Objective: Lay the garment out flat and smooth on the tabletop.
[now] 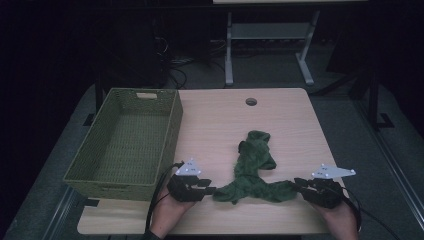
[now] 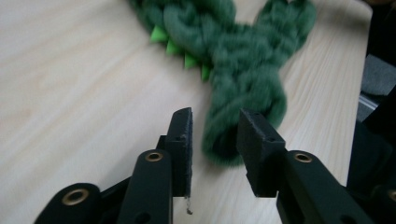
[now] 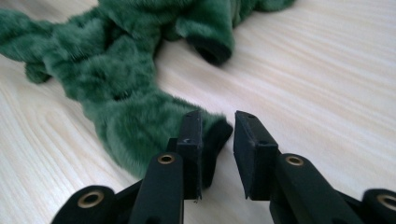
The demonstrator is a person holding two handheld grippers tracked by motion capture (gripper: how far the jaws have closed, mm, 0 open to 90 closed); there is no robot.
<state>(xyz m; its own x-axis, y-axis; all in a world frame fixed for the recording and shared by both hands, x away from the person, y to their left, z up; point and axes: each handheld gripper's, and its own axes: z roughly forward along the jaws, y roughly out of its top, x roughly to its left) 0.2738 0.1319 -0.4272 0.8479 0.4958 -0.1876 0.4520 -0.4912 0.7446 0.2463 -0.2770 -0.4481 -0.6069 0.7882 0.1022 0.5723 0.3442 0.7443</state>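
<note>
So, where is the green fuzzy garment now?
In the high view the green fuzzy garment lies on the table, near its front edge, between both grippers and right of the woven basket.

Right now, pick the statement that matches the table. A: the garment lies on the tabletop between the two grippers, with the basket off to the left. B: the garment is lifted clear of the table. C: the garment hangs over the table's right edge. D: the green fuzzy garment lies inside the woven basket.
A: in the high view the green fuzzy garment lies on the table between the left gripper and the right gripper, beside the woven basket.
</note>
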